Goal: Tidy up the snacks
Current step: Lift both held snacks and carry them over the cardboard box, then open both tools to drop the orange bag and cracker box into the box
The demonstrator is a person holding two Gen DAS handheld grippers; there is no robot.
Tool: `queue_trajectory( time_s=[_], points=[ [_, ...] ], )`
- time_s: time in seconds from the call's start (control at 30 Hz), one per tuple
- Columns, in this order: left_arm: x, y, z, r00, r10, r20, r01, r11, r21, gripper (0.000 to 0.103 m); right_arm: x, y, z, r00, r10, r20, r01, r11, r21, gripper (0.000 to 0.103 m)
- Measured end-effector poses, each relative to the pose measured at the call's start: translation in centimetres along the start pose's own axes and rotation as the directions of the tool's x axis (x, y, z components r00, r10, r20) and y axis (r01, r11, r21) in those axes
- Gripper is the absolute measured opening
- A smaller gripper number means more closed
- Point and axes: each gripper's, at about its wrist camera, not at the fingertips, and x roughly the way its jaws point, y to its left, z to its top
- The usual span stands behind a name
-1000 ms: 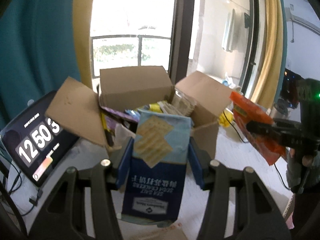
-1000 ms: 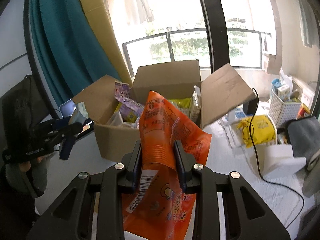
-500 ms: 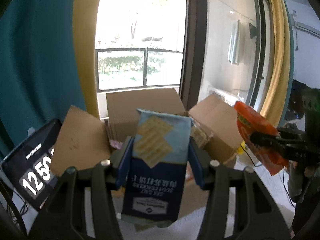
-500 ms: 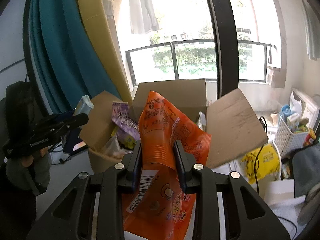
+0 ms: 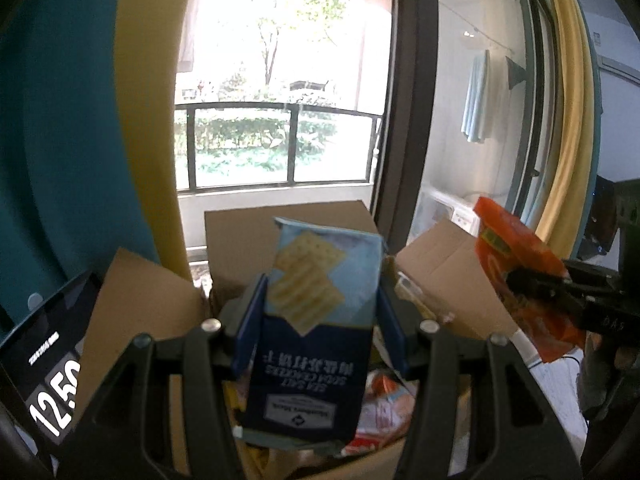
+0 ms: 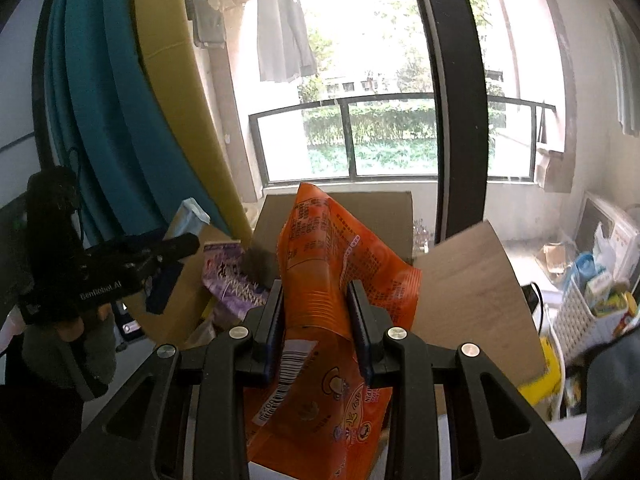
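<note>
Left wrist view: I am seeing the cracker box (image 5: 316,320) sitting upright between the blue pads, its print upside down.
Left gripper (image 5: 320,320): I am pinching the cracker box by its two side faces, jaws about half spread.
Right gripper (image 6: 316,320): I am clamping the orange snack bag (image 6: 332,280) at its crumpled middle, jaws narrow; its top edge is poking up free.
Cardboard box (image 5: 256,248): it is lying just beyond both loads, flaps (image 6: 468,292) splaying outward, snacks filling the inside.
Edges: the right flap is leaning close beside the orange bag; the left flap is standing near the clock tablet (image 5: 44,368).
Open room: clear air is showing above the box, up toward the window (image 6: 384,136); a white basket (image 6: 580,312) is crowding the far right.
</note>
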Motion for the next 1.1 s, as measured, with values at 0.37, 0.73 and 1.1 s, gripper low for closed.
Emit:
queue_trajectory(
  time_s=[0.37,0.73,1.1],
  points=[
    [4.4,1.1,1.4,0.998,0.04,-0.058,-0.04,0.999,-0.009,0.055,4.3,1.2,1.8,0.999,0.034,0.033,-0.034,0.999,-0.012,0.033],
    [0.8,3.8,2.1,0.996,0.091,0.024,-0.088,0.99,-0.111,0.088,7.4,2.8,2.0,0.998,0.056,0.011,-0.056,0.998,-0.02,0.033],
    [-2.5,6.3,1.8,0.989,0.131,0.063,-0.121,0.981,-0.15,0.088,9.4,5.8,3.4,0.999,0.048,0.005,-0.047,0.998,-0.049,0.068]
  ],
)
